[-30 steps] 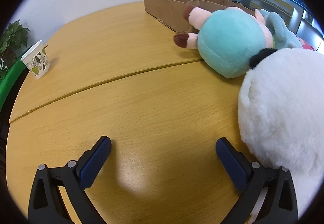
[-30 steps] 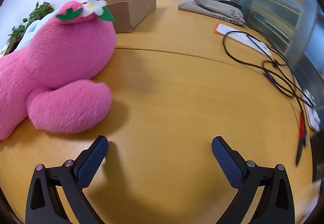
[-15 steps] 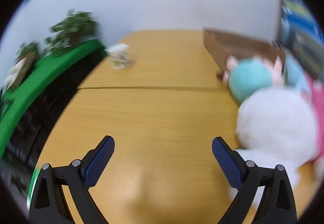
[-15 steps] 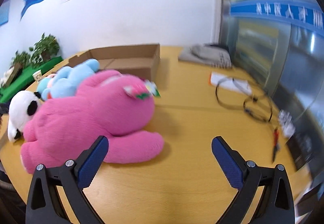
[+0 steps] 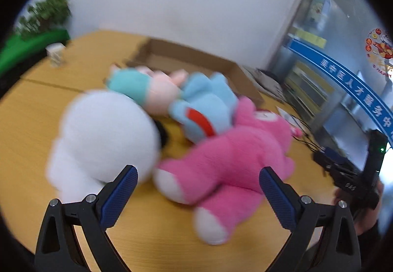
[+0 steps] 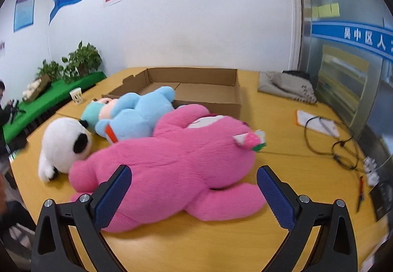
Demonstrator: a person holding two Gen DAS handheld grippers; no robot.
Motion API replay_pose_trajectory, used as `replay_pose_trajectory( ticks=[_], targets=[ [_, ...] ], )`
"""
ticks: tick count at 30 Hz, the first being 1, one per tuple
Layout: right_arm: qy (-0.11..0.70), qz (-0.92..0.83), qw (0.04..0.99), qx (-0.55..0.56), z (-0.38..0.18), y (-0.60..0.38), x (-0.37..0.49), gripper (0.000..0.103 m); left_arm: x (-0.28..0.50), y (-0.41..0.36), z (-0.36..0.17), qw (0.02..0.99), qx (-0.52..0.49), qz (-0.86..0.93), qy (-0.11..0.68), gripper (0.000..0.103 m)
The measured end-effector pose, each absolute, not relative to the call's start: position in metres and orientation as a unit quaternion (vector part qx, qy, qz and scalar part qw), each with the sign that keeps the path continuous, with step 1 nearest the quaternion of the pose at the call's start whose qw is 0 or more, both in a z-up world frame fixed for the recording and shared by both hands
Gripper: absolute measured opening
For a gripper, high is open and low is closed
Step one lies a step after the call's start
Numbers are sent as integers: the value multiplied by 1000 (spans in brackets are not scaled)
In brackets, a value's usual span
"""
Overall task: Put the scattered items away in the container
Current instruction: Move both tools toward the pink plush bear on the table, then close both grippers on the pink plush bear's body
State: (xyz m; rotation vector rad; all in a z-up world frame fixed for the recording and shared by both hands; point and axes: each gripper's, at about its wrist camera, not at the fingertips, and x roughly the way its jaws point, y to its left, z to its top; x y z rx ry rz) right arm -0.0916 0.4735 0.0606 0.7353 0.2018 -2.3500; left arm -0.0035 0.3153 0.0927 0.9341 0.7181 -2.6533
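Observation:
Several plush toys lie together on the wooden table (image 6: 289,129): a big pink bear (image 6: 176,164) (image 5: 228,159), a white panda (image 6: 63,144) (image 5: 103,134), a light blue toy (image 6: 137,114) (image 5: 206,105) and a teal-and-pink toy (image 6: 94,113) (image 5: 145,87). An empty cardboard box (image 6: 208,90) (image 5: 186,55) stands behind them. My right gripper (image 6: 194,188) is open, above the pink bear's near side. My left gripper (image 5: 199,188) is open, over the pink bear's feet beside the panda. The right gripper's body (image 5: 353,168) shows at the far right of the left wrist view.
A paper cup (image 6: 76,96) (image 5: 56,54) stands at the table's left edge. A grey folded cloth (image 6: 287,85), papers (image 6: 316,123), black cables (image 6: 341,146) and a power strip (image 6: 371,168) lie on the right. Green plants (image 6: 71,65) line the left wall.
Both grippers have pulled back and up from the table. The left view swung right from bare table to the plush pile. The right view now takes in the whole pile and box.

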Motion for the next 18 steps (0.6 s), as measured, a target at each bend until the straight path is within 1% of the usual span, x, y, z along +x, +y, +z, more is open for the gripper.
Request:
replay_pose_trajectory(
  ticks=[2, 7, 11, 18],
  targets=[
    [65, -890, 338, 299, 57, 466, -92, 103, -25, 334, 82, 107, 340, -903, 240, 100],
    [94, -894, 308, 310, 52, 466, -98, 103, -45, 356, 77, 86, 360, -901, 225, 100],
    [81, -893, 295, 329, 47, 478, -112, 103, -26, 353, 69, 95, 375, -892, 234, 100],
    [95, -887, 292, 345, 36, 483, -130, 103, -5, 330, 66, 110, 382, -881, 258, 100]
  ],
)
